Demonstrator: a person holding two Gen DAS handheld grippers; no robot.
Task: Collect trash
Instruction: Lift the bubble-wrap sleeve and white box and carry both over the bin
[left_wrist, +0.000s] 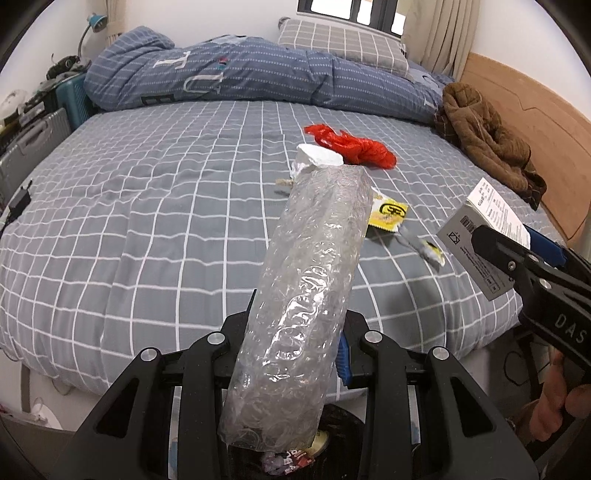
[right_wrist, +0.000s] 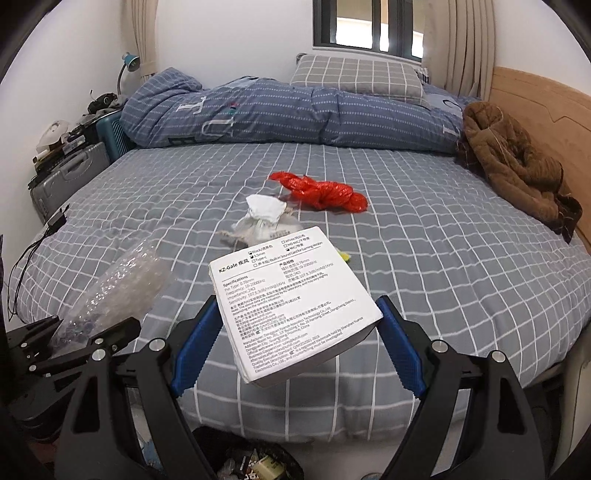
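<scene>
My left gripper (left_wrist: 295, 332) is shut on a roll of clear bubble wrap (left_wrist: 310, 280) that sticks out forward over the bed's near edge. My right gripper (right_wrist: 299, 308) holds a white printed box (right_wrist: 291, 306) between its blue pads (right_wrist: 195, 343); in the left wrist view the box (left_wrist: 476, 236) hangs at the right. On the grey checked bed lie a red plastic bag (right_wrist: 321, 194), a crumpled white bag (right_wrist: 264, 218) and a yellow wrapper (left_wrist: 388, 214). A dark bin (right_wrist: 251, 461) with trash in it stands below both grippers.
A brown jacket (right_wrist: 517, 166) lies by the wooden headboard (right_wrist: 546, 122). A folded blue quilt (right_wrist: 277, 114) and a pillow (right_wrist: 358, 77) fill the far side of the bed. Suitcases (right_wrist: 70, 173) stand at the left; a charger with its cable (right_wrist: 55, 221) rests on the bed's left edge.
</scene>
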